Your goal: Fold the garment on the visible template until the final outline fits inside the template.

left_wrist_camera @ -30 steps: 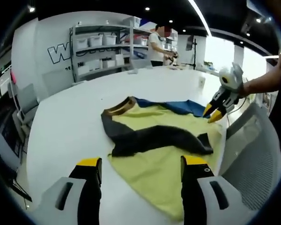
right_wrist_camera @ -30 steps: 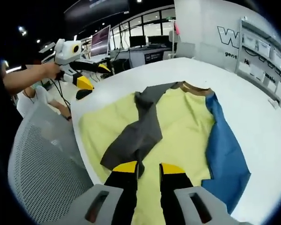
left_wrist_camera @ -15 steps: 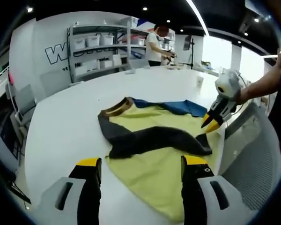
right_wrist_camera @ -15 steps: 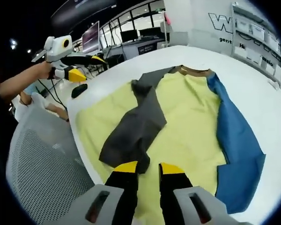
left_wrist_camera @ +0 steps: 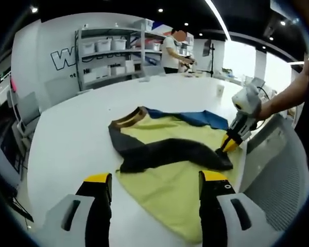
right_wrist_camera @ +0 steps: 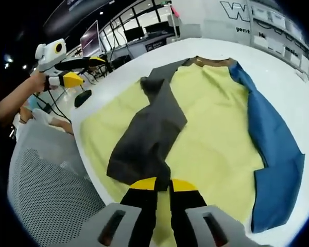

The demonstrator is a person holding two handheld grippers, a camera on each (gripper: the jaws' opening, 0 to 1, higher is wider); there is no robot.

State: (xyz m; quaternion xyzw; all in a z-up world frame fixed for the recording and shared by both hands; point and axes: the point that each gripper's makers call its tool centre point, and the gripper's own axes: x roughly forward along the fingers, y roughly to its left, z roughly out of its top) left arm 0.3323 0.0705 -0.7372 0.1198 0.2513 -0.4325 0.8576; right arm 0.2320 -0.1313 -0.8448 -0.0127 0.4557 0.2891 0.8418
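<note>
- Garment (left_wrist_camera: pixel 170 154) lies flat on the white desk (left_wrist_camera: pixel 72 134): yellow body, blue sleeve (right_wrist_camera: pixel 270 149) out to one side, dark grey sleeve (right_wrist_camera: pixel 152 134) folded across the chest.
- Right gripper (right_wrist_camera: pixel 163 183): jaws nearly together at the grey sleeve's cuff; whether cloth is pinched, I can't tell.
- Left gripper (left_wrist_camera: pixel 156 177): jaws wide apart, holding nothing, hovering off the hem.
- Fabric looks thin, light and limp, so it will likely drape and drag. Best taken at cuff, hem corners or shoulder seam.
- No template outline visible.
</note>
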